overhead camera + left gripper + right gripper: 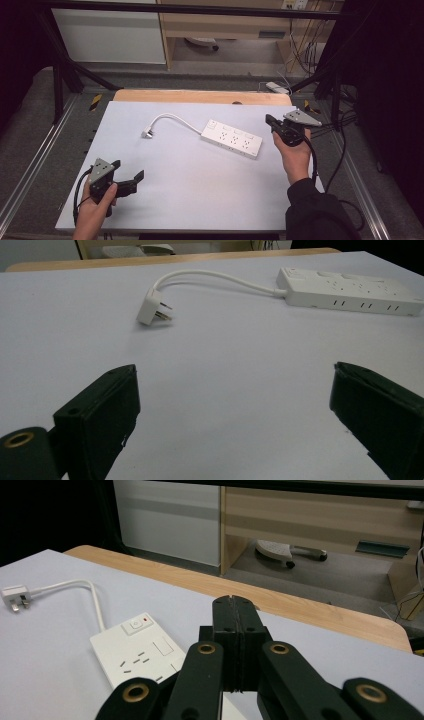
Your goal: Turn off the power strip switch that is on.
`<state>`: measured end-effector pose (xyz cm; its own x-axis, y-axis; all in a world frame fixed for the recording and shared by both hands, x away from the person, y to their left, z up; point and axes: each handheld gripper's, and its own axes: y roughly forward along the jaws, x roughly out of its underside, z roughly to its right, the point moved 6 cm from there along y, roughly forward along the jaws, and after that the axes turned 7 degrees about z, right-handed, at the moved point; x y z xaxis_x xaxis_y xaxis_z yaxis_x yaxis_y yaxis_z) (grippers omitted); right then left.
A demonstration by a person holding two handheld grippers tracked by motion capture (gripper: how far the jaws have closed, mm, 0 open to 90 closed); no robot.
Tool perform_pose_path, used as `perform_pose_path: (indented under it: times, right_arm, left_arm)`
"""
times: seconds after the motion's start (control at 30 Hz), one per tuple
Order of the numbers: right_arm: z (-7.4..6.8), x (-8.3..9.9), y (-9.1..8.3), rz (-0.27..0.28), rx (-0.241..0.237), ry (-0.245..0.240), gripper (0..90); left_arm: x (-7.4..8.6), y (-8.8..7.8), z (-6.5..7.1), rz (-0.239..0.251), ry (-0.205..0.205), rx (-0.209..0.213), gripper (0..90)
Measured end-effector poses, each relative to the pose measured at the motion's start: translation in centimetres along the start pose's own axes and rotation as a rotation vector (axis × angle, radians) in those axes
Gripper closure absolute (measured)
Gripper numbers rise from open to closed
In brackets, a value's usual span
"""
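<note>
The white power strip [231, 139] lies flat on the tabletop toward its far right corner, its cord curling left to the loose plug [147, 133] nearer the middle of the far edge. The right gripper [270, 120] hangs just beside the strip's right end with its jaws pressed together on nothing, so going in like this would probably only shove the strip across the smooth sheet rather than grasp it. The left gripper [129, 175], jaws spread wide near the front left corner, is well apart from the plug, and a hasty reach could flick the light plug or drag the cord.
</note>
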<state>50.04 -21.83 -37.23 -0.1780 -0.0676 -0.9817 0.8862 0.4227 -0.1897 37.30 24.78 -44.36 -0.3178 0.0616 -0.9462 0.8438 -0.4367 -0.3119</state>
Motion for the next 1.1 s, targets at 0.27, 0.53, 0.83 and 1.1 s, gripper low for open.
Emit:
perform_pose_path:
  times: [0.27, 0.53, 0.83, 1.1]
  right_arm:
    - [0.3, 0.7, 0.9, -0.023, 0.009, 0.005, 90.0]
    - [0.4, 1.3, 1.7, -0.048, 0.004, 0.022, 90.0]
    - [0.5, 2.1, 2.6, -0.082, 0.007, 0.022, 90.0]
    - [0.7, 2.8, 3.2, -0.106, 0.017, 0.020, 90.0]
  left_arm:
    - [0.0, 0.0, 0.0, 0.001, 0.000, 0.000, 6.0]
    - [0.1, 0.0, 0.0, -0.008, 0.005, 0.005, 6.0]
    - [0.1, 0.0, 0.0, -0.008, 0.004, 0.007, 6.0]
    - [0.1, 0.1, 0.1, -0.011, 0.005, 0.009, 6.0]
